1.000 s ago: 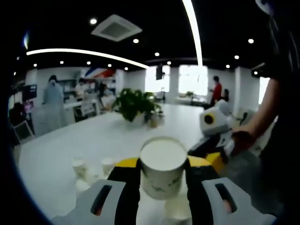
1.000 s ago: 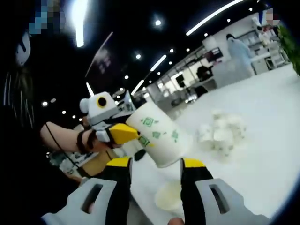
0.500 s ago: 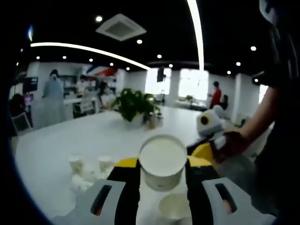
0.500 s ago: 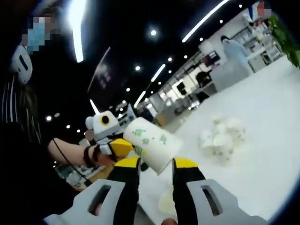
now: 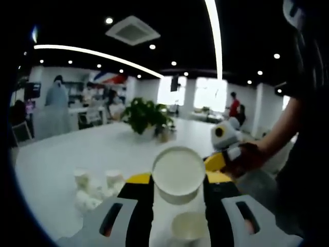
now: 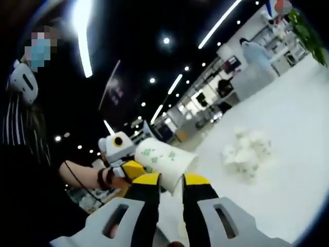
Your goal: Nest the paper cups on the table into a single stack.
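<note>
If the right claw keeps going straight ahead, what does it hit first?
Probably the white paper cup with green print held in the left claw; its rim sits between the right claw's jaws, though depth is unclear.

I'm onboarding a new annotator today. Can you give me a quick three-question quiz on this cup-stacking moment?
1. True or false: the left gripper holds a paper cup with its open mouth toward the camera.
2. Multiple choice: in the left gripper view, the loose cups on the table lie A) left of the held cup, B) right of it, C) behind the potted plant.
3. Fill in: in the right gripper view, the held cup carries ____ printed marks.

Key: 1 true; 2 A; 3 green.
</note>
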